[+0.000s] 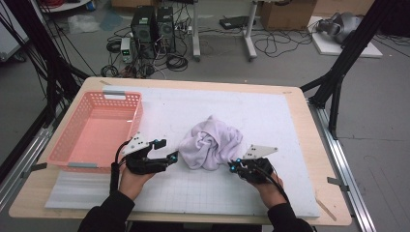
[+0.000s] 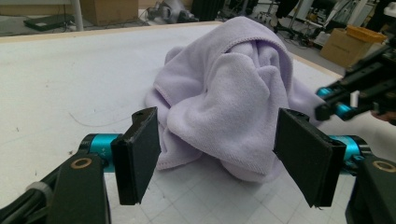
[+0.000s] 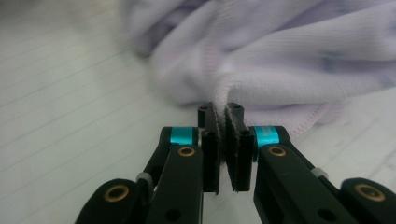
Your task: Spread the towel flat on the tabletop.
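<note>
A crumpled lilac towel (image 1: 211, 143) was seen lying in a heap near the middle of the white mat (image 1: 270, 121) that covered the table, between the two hand-held grippers. The right gripper (image 1: 234, 165) was placed at the towel's near right edge, and in the right gripper view its jaws were clamped on a stitched fold of the towel (image 3: 261, 56); how much cloth lay between the pads (image 3: 211, 135) could not be made out, since only a thin ridge was visible above them. The rest of the towel was blurred and cut off at the top of that view. The left gripper (image 1: 167, 150) was held just beside the towel's left side with its jaws standing wide apart. In the left gripper view the towel (image 2: 229, 93) was framed between the pads (image 2: 140, 154) without being touched, and its underside and far side were hidden by its own folds. The right gripper (image 2: 341, 105) was partly cut off at that view's edge. A pink basket (image 1: 133, 116) was set at the mat's left.
</note>
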A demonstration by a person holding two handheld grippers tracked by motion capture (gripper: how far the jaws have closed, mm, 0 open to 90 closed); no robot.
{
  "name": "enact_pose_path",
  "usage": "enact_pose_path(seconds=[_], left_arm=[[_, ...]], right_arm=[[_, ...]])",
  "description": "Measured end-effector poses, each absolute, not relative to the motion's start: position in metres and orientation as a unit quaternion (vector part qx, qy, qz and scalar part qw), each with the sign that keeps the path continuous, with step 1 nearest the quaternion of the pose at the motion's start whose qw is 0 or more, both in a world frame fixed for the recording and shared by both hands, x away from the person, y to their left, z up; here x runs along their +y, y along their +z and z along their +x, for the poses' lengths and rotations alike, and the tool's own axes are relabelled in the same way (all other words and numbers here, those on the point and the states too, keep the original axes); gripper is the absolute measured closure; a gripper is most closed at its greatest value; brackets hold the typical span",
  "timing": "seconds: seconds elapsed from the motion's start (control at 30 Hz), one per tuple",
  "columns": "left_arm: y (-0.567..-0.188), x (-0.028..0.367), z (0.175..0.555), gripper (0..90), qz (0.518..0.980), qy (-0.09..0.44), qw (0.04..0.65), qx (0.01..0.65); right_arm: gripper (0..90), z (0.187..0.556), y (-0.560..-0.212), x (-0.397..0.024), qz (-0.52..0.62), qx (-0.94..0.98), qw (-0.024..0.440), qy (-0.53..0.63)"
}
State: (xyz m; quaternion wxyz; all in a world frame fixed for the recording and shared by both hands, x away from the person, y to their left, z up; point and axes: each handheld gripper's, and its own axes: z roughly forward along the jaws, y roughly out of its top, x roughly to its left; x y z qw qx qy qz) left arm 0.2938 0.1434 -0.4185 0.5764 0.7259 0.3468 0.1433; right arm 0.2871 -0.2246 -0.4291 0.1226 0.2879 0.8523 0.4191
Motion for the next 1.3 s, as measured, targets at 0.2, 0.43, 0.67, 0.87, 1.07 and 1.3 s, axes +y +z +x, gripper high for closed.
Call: enact_pose_path(seconds=[0.2, 0.43, 0.67, 0.87, 1.07, 1.3], left_arm=[[-0.416, 0.139, 0.294, 33.3, 0.726, 0.133, 0.578, 0.347], [-0.413, 0.125, 0.299, 33.0, 0.729, 0.117, 0.58, 0.345], [-0.396, 0.092, 0.321, 32.6, 0.731, 0.105, 0.587, 0.332], [-0.388, 0.055, 0.347, 32.9, 0.752, 0.083, 0.569, 0.323], [-0.391, 0.018, 0.365, 32.5, 0.784, 0.075, 0.527, 0.32], [-0.395, 0.011, 0.366, 70.1, 0.817, 0.096, 0.495, 0.279]], right_arm=[[86.0, 0.257, -0.429, -0.236, 0.247, 0.875, 0.091, 0.407], [84.3, 0.241, -0.429, -0.251, 0.23, 0.882, 0.064, 0.405], [54.5, 0.246, -0.423, -0.262, 0.278, 0.844, 0.103, 0.446], [46.1, 0.251, -0.419, -0.28, 0.331, 0.807, 0.15, 0.466], [45.3, 0.253, -0.421, -0.287, 0.354, 0.797, 0.168, 0.46], [43.8, 0.252, -0.42, -0.292, 0.368, 0.789, 0.173, 0.461]])
